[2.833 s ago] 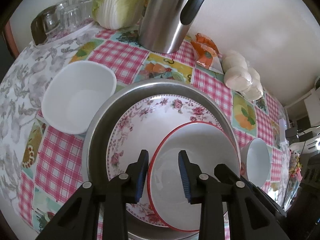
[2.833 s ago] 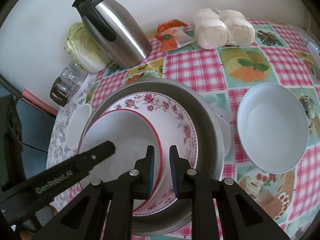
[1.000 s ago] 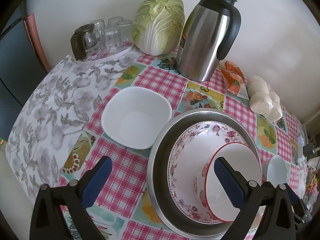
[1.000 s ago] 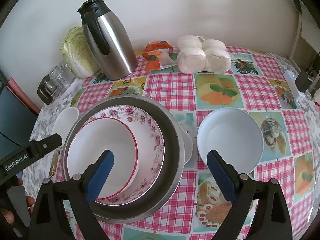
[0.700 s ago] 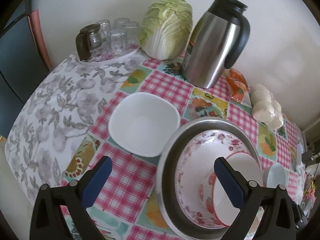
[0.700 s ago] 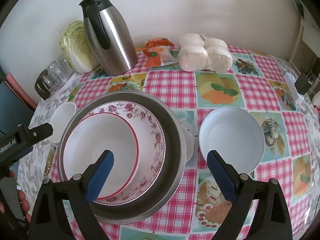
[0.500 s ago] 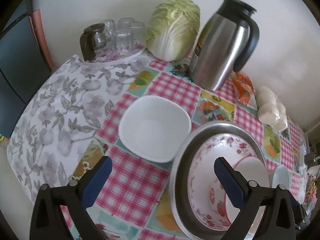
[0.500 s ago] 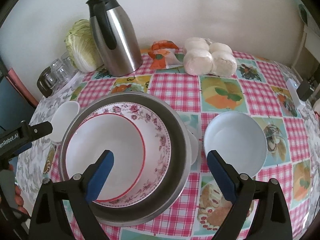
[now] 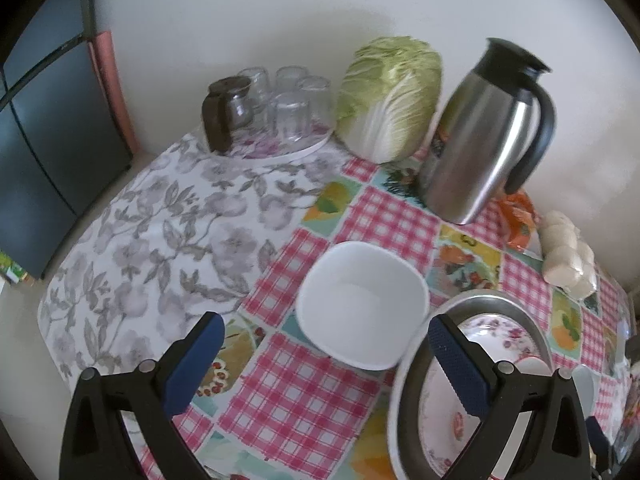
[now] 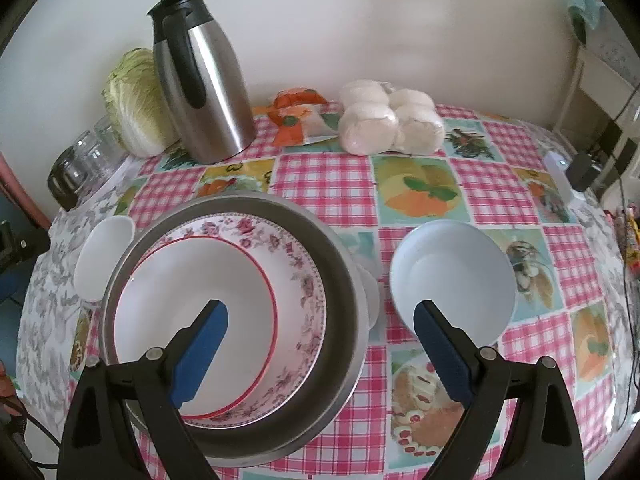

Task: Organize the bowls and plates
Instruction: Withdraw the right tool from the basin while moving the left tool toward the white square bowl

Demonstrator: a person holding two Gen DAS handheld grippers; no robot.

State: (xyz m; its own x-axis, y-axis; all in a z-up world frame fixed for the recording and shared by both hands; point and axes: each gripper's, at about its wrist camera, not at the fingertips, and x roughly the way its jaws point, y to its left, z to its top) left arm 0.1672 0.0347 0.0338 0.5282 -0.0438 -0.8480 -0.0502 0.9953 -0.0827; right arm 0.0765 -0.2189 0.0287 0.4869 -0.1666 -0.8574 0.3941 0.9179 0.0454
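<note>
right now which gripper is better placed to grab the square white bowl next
Left. The left gripper is open and the square white bowl sits centred just beyond its jaws. The right gripper is also open, but it faces the metal basin and the round white bowl.

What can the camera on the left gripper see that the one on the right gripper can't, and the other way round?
Only the left wrist view shows the dark panel beside the table and the grey floral cloth spread wide. Only the right wrist view shows the round white bowl right of the metal basin, the whole red-rimmed bowl, and the far table end with a charger. Both show the steel jug, cabbage, glasses, square white bowl, metal basin, floral plate and buns.
</note>
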